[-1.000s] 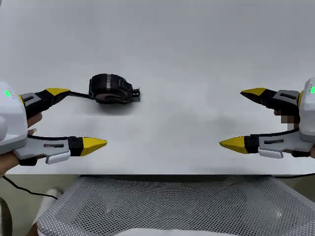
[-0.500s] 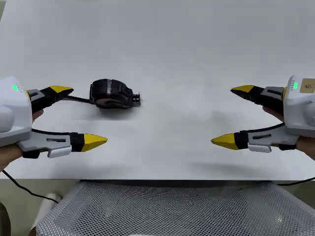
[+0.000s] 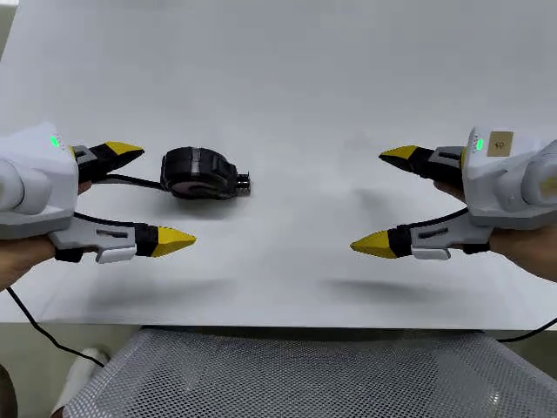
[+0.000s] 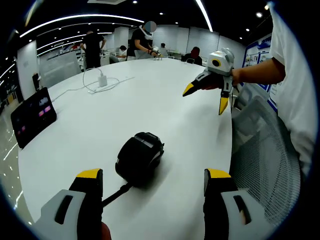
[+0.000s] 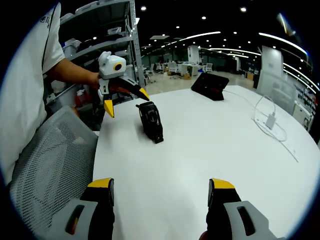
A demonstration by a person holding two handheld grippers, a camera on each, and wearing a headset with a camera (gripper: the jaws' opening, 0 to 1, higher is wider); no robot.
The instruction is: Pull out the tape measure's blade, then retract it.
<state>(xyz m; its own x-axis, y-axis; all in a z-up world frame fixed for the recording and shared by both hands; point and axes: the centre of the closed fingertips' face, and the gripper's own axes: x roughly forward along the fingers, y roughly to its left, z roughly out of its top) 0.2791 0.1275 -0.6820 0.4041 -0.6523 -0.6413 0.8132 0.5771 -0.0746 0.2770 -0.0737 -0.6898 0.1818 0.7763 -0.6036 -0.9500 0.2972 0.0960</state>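
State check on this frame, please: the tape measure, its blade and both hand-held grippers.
tape measure: lying on the table, not gripped.
blade: retracted, just the end hook at the case mouth.
left hand-held gripper: open, close to the tape measure, holding nothing.
right hand-held gripper: open, well apart from the tape measure, holding nothing.

The white-bodied, yellow-tipped left gripper [image 3: 157,193] and matching right gripper [image 3: 376,200] point inward at each other (jaws spread wide), seemingly level.

The strap [image 3: 130,180] of the tape measure [image 3: 198,171] is partly hidden behind the left gripper [image 3: 168,195], which is cut off at 9 o'clock.
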